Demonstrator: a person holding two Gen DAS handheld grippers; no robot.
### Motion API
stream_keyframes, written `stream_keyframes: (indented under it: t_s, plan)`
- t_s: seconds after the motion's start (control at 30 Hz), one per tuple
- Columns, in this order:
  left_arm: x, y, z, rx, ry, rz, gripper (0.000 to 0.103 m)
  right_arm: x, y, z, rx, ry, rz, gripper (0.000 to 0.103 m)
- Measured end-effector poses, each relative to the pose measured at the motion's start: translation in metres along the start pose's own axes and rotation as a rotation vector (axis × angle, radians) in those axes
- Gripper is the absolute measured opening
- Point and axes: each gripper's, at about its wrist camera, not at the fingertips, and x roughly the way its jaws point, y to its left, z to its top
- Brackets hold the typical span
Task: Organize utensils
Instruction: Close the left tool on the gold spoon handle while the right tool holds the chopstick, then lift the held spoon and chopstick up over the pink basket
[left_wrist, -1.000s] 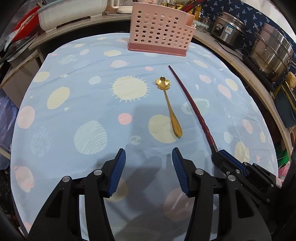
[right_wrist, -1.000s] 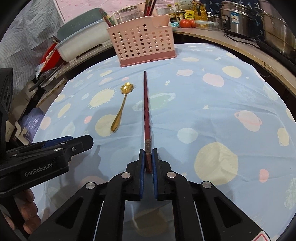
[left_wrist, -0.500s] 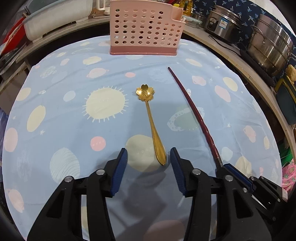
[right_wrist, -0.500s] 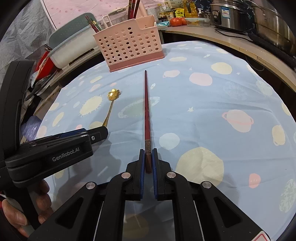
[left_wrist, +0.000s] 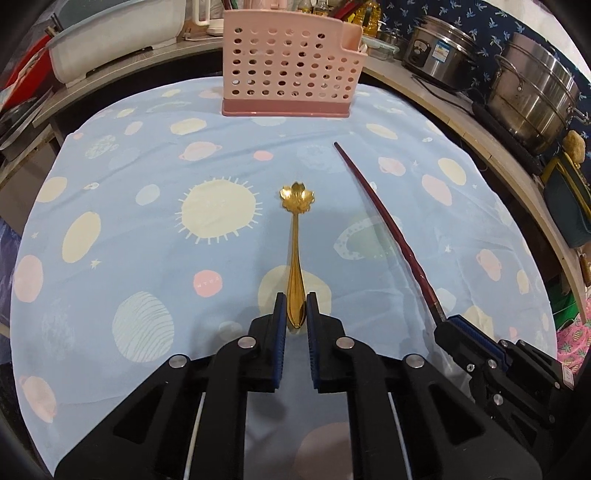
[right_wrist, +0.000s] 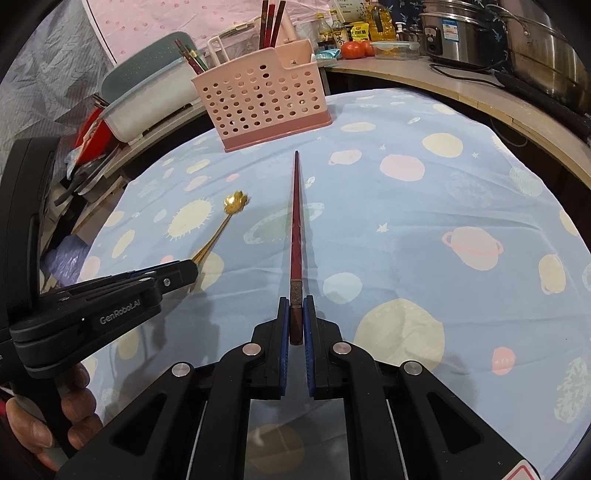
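A gold spoon (left_wrist: 295, 258) with a flower-shaped bowl lies on the blue planet-print cloth (left_wrist: 147, 229), handle toward me. My left gripper (left_wrist: 296, 314) is closing, and its blue pads touch both sides of the handle's end. To the right, a dark red chopstick (left_wrist: 384, 221) points at the pink perforated utensil holder (left_wrist: 288, 70) standing at the far edge. My right gripper (right_wrist: 296, 317) is shut on the chopstick's (right_wrist: 296, 229) thick end. The right wrist view shows the spoon (right_wrist: 221, 229) to its left, running into the left gripper (right_wrist: 184, 271), and the holder (right_wrist: 258, 99) with chopsticks standing in it.
A curved counter wraps behind the table, carrying steel pots (left_wrist: 532, 92), a rice cooker (left_wrist: 439, 55), bottles and tomatoes (right_wrist: 356, 48). A white basin (left_wrist: 114, 37) and red items sit at the far left. A hand (right_wrist: 55, 417) grips the left gripper's handle.
The left gripper slid right and forward until the spoon handle lay between its jaws, which then closed from wide open onto it. The right gripper kept its hold on the chopstick.
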Motion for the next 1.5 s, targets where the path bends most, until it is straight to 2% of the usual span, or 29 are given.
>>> stream_keyframes:
  t_s: [0.3, 0.37, 0.43, 0.53, 0.77, 1.1, 1.5]
  plan:
    - [-0.044, 0.009, 0.013, -0.032, -0.098, -0.015, 0.009, -0.029, 0.006, 0.014, 0.006, -0.074, 0.033, 0.007]
    - [-0.052, 0.009, 0.017, -0.034, -0.116, -0.016, 0.007, -0.034, 0.009, 0.017, 0.005, -0.088, 0.042, 0.007]
    - [-0.059, 0.009, 0.021, -0.033, -0.132, -0.016, 0.001, -0.039, 0.011, 0.019, 0.003, -0.096, 0.05, 0.007]
    - [-0.067, 0.008, 0.026, -0.025, -0.156, -0.014, 0.001, -0.044, 0.014, 0.023, 0.0, -0.106, 0.06, 0.007]
    - [-0.08, 0.006, 0.039, -0.009, -0.172, 0.006, 0.001, -0.051, 0.017, 0.034, 0.004, -0.118, 0.067, 0.007]
    - [-0.105, 0.006, 0.068, 0.007, -0.214, 0.044, 0.001, -0.084, 0.021, 0.076, 0.02, -0.22, 0.102, 0.007]
    - [-0.127, 0.002, 0.101, 0.02, -0.273, 0.026, 0.001, -0.105, 0.037, 0.129, -0.017, -0.331, 0.113, 0.007]
